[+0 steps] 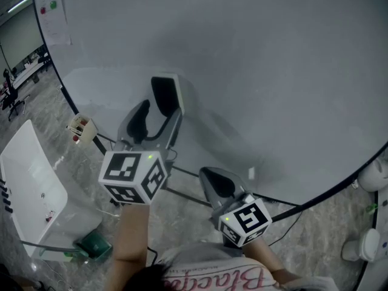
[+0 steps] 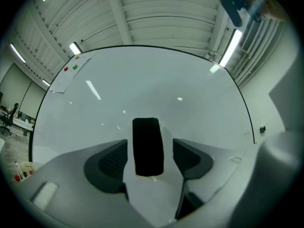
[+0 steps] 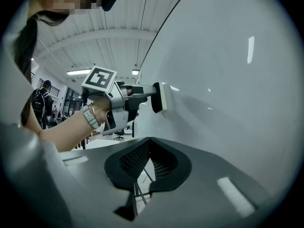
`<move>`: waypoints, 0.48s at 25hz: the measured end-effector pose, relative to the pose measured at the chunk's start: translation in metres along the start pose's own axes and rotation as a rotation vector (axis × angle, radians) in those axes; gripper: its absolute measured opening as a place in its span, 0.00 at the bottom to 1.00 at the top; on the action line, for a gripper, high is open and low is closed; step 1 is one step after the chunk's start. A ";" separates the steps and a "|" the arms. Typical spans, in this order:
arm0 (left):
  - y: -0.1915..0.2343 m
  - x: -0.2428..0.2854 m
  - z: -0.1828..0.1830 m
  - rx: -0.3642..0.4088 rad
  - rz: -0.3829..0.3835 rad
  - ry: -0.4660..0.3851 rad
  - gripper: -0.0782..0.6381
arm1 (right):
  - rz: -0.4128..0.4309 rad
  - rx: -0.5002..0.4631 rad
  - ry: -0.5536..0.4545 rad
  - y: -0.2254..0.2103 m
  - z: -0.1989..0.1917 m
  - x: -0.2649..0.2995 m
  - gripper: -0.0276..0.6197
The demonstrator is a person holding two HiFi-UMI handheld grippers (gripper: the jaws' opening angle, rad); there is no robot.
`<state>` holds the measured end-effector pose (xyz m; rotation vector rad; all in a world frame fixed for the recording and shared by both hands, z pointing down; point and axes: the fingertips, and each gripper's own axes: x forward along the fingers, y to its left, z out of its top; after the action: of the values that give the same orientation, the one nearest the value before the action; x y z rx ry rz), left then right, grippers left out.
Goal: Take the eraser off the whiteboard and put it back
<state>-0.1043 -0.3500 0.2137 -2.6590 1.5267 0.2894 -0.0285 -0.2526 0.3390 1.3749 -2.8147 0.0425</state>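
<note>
Two grippers are up at the whiteboard (image 1: 273, 71), one in each of the person's hands. The left gripper (image 2: 151, 152) has its jaws spread wide on either side of the eraser (image 2: 147, 146) — a dark, upright block sitting flat on the board's surface. A strip of white board shows between each pad and the eraser's sides, so nothing presses on it. In the right gripper view the same eraser appears edge-on, its pale face against the board and its dark back toward the left gripper, whose tips reach just beside it. The right gripper (image 3: 148, 148) is lower and to the right in the head view, near the board's bottom edge and well apart from the eraser — its jaws are brought together at the tips with nothing between them. At the board's upper left corner hang a sheet of paper (image 1: 56, 18) and a green magnet (image 1: 53, 5).
</note>
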 end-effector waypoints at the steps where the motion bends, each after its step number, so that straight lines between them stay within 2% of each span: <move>1: 0.000 -0.004 -0.001 -0.005 0.001 0.000 0.52 | 0.001 -0.001 0.000 0.001 0.000 0.000 0.05; 7: 0.002 -0.028 -0.023 -0.046 -0.018 0.024 0.36 | 0.005 -0.002 -0.006 0.003 0.001 -0.001 0.05; 12: 0.006 -0.053 -0.046 -0.051 0.014 0.030 0.15 | 0.000 -0.003 -0.003 0.004 0.001 -0.001 0.05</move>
<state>-0.1295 -0.3147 0.2692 -2.7051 1.5674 0.2949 -0.0309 -0.2491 0.3379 1.3762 -2.8161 0.0357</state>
